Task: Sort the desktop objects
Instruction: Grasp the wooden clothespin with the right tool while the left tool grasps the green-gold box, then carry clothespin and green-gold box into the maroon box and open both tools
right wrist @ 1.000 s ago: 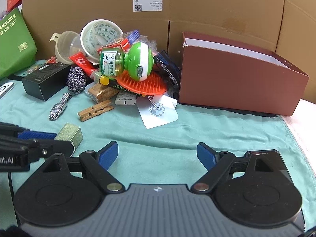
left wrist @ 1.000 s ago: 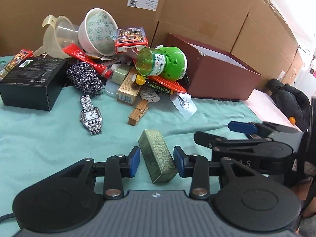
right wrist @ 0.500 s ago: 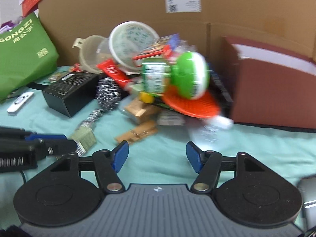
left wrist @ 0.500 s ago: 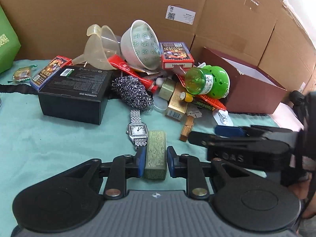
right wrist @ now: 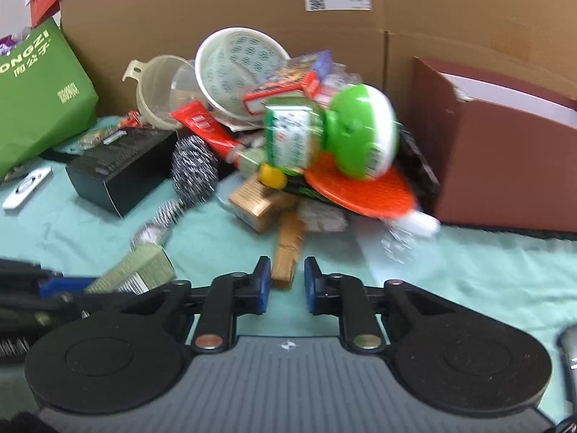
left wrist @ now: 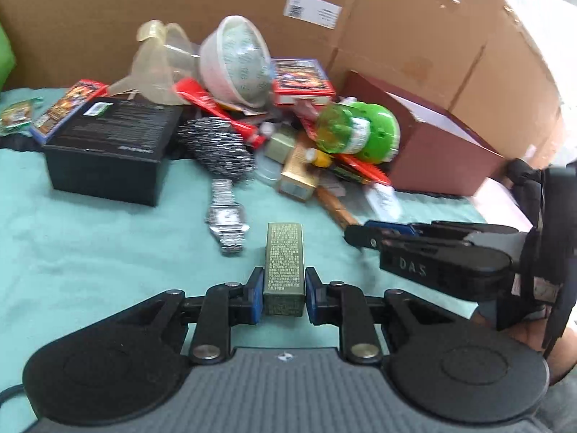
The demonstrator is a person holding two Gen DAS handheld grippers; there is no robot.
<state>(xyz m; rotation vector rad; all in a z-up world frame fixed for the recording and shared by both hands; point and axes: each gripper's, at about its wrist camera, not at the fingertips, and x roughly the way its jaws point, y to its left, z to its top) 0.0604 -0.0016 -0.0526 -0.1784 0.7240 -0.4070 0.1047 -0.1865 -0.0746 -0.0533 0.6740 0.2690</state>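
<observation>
Left gripper (left wrist: 281, 290) is clamping the olive box (left wrist: 283, 262).
Right gripper (right wrist: 283, 285) is hanging narrowly parted, gripping nothing, wooden clothespin (right wrist: 287, 249) just beyond its tips.

A surface covered by a teal cloth (left wrist: 90, 259) is being occupied by a black box (left wrist: 108, 151), a silver watch (left wrist: 227, 220), a maroon box (right wrist: 505, 166) and a white remote (right wrist: 27, 187).

At frame centre the pile (right wrist: 288, 151) sits on the cloth (right wrist: 468, 270), the black box (right wrist: 119, 173) to its left, the open box (right wrist: 505, 166) to its right, the clothespin (right wrist: 286, 249) apparently lying just before it.
</observation>
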